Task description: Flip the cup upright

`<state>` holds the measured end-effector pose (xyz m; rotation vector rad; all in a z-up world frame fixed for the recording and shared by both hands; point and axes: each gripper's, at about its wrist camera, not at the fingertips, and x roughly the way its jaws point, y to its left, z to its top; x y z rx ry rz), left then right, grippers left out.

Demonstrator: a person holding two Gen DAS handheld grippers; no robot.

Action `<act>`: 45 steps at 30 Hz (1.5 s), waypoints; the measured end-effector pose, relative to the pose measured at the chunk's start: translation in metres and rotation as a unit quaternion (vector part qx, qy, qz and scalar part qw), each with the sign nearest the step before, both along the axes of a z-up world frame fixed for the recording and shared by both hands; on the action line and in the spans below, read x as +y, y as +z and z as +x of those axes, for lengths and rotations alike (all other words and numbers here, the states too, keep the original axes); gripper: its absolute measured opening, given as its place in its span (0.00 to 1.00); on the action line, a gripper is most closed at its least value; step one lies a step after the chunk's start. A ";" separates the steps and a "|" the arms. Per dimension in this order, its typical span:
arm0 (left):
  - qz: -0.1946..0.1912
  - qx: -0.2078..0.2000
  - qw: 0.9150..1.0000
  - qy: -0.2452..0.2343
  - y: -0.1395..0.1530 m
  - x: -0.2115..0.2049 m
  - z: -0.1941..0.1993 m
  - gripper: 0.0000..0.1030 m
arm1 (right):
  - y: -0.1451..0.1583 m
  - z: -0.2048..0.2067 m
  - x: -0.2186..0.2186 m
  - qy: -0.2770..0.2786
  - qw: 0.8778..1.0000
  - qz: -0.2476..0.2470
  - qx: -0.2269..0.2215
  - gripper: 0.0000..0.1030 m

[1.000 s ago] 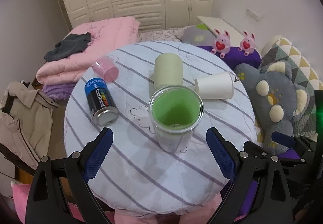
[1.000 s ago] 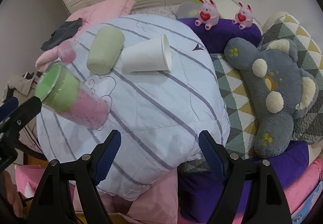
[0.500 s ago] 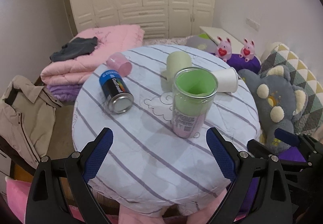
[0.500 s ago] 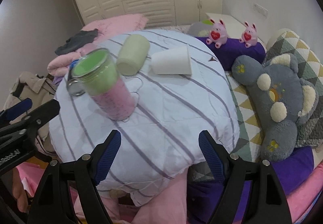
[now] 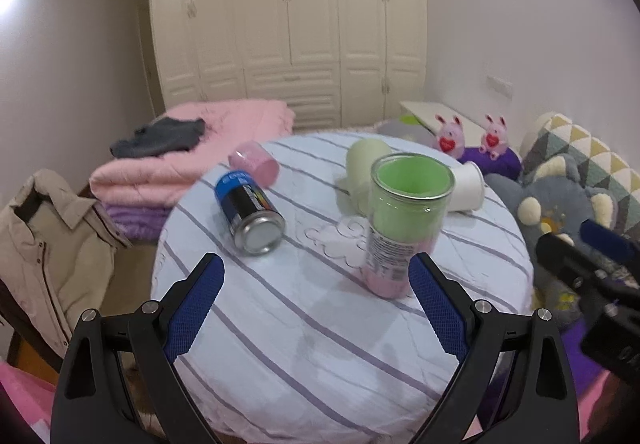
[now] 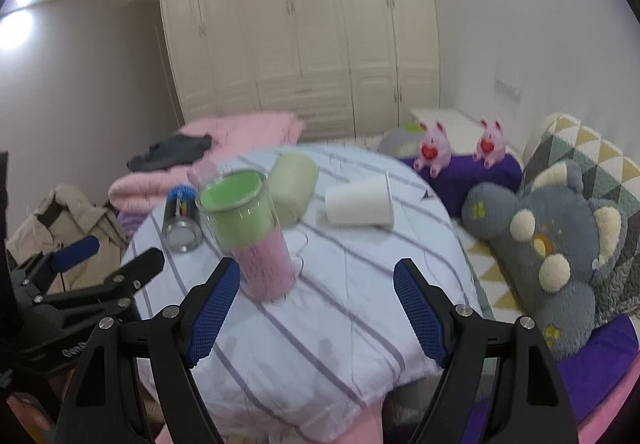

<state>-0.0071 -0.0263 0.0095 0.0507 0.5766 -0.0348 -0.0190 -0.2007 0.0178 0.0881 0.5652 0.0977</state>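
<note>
- Left hand-held gripper (image 5: 316, 280): its jaws stand wide apart and hold nothing. It hangs over the near edge of the surface (image 5: 320, 344), with the cup just beyond its right finger and not touched by it.
- Can (image 5: 250, 211): it lies on its side left of the cup, silver end toward the camera. Its label is blue and black with a band of colours. The lettering is too blurred to read, so I cannot name a brand.
- Pink cup (image 5: 254, 163): it lies on its side at the far left of the surface.
- Pale green cup (image 5: 362, 167): it lies on its side just behind the upright one.
- Cup (image 5: 402, 222): clear, green inside above and pink below. It stands on its base near the middle of the surface, mouth up, perhaps slightly tilted, and nothing grips it. I judge the flip done for this one. A white label with a barcode and fine print runs down its side. None of it is legible.
- Paper cup (image 5: 466, 185): plain white, on its side to the right, with no print that I can see. If the task covers the others too, three cups are left to stand up.
- Right hand-held gripper (image 6: 316, 294): it is also spread wide and empty, near the cup but clear of it.
</note>
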 end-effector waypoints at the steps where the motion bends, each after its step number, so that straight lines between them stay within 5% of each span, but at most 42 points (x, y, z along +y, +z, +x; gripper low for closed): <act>1: -0.002 -0.007 1.000 -0.002 -0.002 0.001 0.000 0.92 | 0.000 -0.002 0.002 -0.001 1.000 -0.003 -0.013 0.78; 8: -0.029 -0.041 0.999 -0.007 -0.016 0.012 -0.001 0.93 | -0.006 -0.009 0.011 -0.017 0.997 -0.025 -0.065 0.78; 24: -0.021 -0.081 0.997 -0.003 -0.036 0.011 -0.006 0.93 | -0.042 -0.013 0.016 -0.026 0.997 -0.016 -0.067 0.79; 45: -0.019 -0.104 0.994 -0.005 -0.031 0.010 -0.014 0.95 | -0.041 -0.015 0.018 -0.022 0.997 -0.012 -0.075 0.79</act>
